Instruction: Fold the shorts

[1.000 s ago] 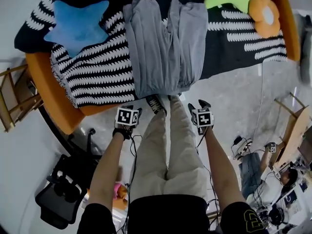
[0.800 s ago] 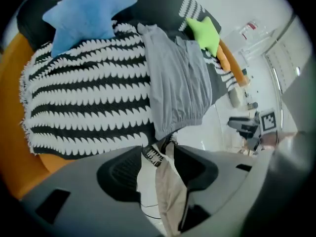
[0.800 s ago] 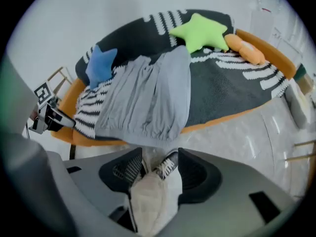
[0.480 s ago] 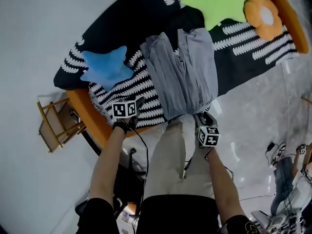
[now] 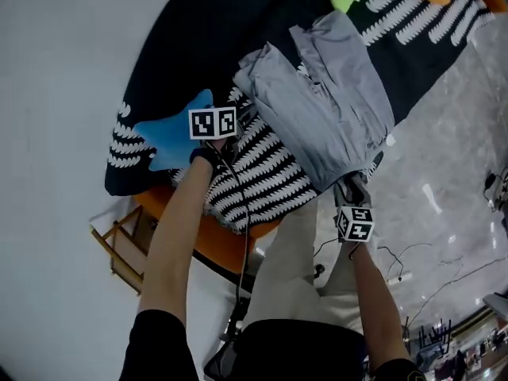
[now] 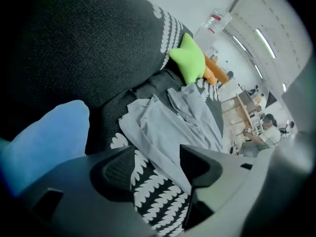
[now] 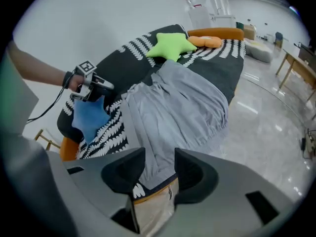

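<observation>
Head view: the light grey fabric shorts [image 5: 325,109] lie spread on the black-and-white patterned bed cover [image 5: 254,177], waistband at the near edge. They look light, limp and prone to sliding, so a waistband corner and a leg hem seem the best places to pinch. The left tongs [image 6: 155,167], just opening wide, and the right tongs [image 7: 159,169], just narrowing, both grip nothing.

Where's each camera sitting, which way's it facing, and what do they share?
Head view: on the head, steeply down at gray shorts; arms, legs show.
Left gripper view: on the left gripper, along its just-opened, empty jaws over the shorts; no body.
Right gripper view: on the right gripper, its empty jaws lately closing, toward the waistband; left arm shows.
All share shorts and blue pillow.
</observation>
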